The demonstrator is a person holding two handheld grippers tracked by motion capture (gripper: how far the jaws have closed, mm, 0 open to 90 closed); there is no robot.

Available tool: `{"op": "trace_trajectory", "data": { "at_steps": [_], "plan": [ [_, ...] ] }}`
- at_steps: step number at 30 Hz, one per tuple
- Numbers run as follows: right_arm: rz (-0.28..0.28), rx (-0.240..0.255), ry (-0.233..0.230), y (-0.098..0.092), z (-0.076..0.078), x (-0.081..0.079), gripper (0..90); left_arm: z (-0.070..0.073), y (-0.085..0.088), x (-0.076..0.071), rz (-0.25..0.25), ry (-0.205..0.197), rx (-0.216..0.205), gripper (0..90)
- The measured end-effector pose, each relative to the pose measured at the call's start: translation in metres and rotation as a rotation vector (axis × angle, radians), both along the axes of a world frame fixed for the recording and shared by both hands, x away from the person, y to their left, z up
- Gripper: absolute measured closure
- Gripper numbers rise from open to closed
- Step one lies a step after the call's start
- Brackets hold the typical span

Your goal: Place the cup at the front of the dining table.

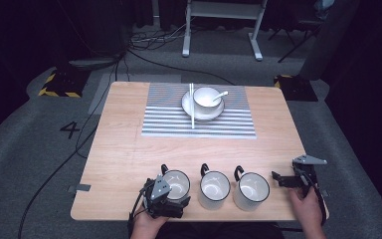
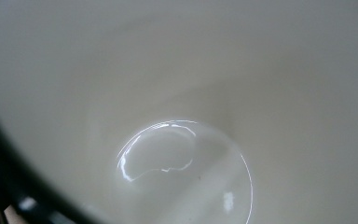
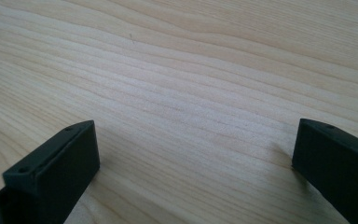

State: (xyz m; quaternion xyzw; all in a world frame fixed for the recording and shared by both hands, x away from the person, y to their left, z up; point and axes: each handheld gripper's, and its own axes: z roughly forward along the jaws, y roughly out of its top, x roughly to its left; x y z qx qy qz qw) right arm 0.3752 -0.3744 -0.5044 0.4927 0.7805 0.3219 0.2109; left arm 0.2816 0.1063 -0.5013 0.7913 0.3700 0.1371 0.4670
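Your left gripper (image 1: 171,199) at the left mug's (image 1: 177,182) near rim — jaw state unclear; right gripper (image 3: 193,154) wide — a careless lift tips it

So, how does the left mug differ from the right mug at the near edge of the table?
The left mug has the left gripper at its near rim, while the right mug stands free, apart from the right gripper. The left mug's handle points straight away from the person; the right mug's handle points away and slightly leftward. Both are white with a dark rim, upright and empty.
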Motion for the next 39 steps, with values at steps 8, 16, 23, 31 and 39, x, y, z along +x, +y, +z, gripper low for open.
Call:
{"op": "trace_trajectory", "data": {
  "at_steps": [8, 16, 23, 31, 39],
  "plan": [
    [0.000, 0.000, 0.000, 0.000, 0.000, 0.000, 0.4, -0.002, -0.009, -0.006, 0.036, -0.037, 0.091, 0.9],
    [-0.001, 0.000, 0.000, 0.000, 0.000, 0.000, 0.4, -0.002, -0.012, -0.007, 0.043, -0.052, 0.104, 3.2],
    [-0.003, 0.000, 0.000, 0.000, 0.000, 0.000, 0.4, -0.001, -0.011, -0.006, 0.036, -0.052, 0.100, 3.5],
    [-0.004, 0.000, 0.000, 0.000, 0.000, 0.000, 0.4, 0.005, -0.010, -0.003, 0.025, -0.015, 0.101, 3.6],
    [-0.005, 0.000, 0.000, 0.000, 0.000, 0.000, 0.4, 0.030, -0.011, -0.008, 0.001, -0.086, 0.113, 3.6]
  ]
}}
